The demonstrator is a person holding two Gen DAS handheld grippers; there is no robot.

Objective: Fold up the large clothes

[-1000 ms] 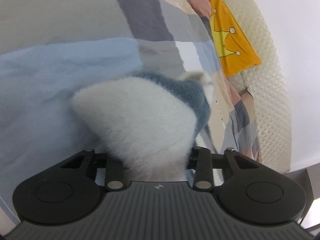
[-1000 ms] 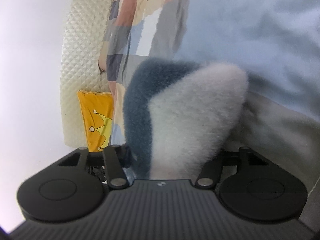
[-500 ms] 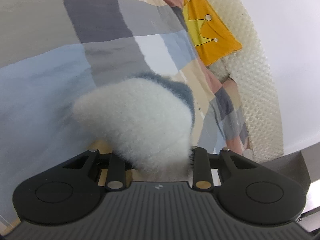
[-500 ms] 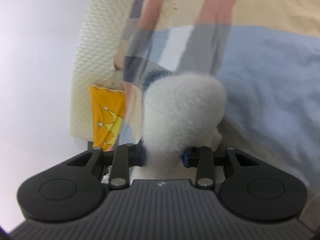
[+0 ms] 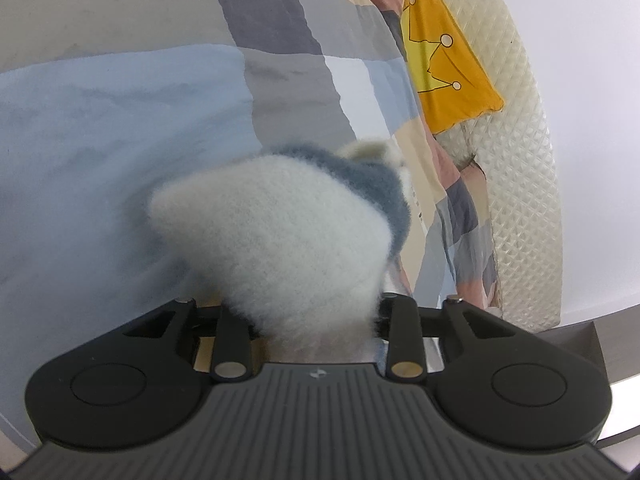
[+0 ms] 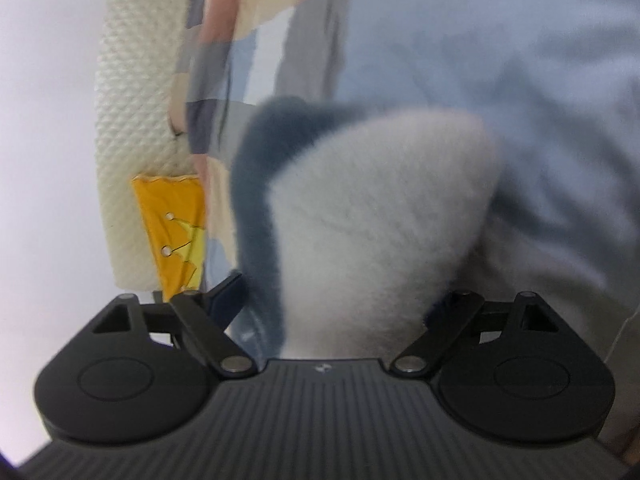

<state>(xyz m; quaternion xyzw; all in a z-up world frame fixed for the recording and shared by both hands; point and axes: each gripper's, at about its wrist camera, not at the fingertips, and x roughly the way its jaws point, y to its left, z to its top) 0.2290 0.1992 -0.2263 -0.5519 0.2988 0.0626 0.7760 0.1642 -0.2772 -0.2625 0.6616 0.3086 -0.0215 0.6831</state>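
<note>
A fluffy white garment with a blue-grey band fills the middle of both wrist views. In the left wrist view the garment [image 5: 280,232] bulges out from between the fingers of my left gripper [image 5: 316,316], which is shut on it. In the right wrist view the same garment [image 6: 372,220] bunches up over my right gripper [image 6: 332,320]; its linkage arms are splayed outward and the fingers are hidden under the fleece. Both grippers hold the cloth above the bed.
A bed with a patchwork cover [image 5: 120,120] of blue, grey, beige and pink lies under both grippers. A yellow crown pillow [image 5: 444,64] leans on a cream quilted headboard [image 5: 524,184], both also in the right wrist view [image 6: 176,220]. White wall lies beyond.
The right gripper's linkage has spread wider than half a second ago, and more of the blue band shows there. Both views have swung over the bed; the left still grips the garment.
</note>
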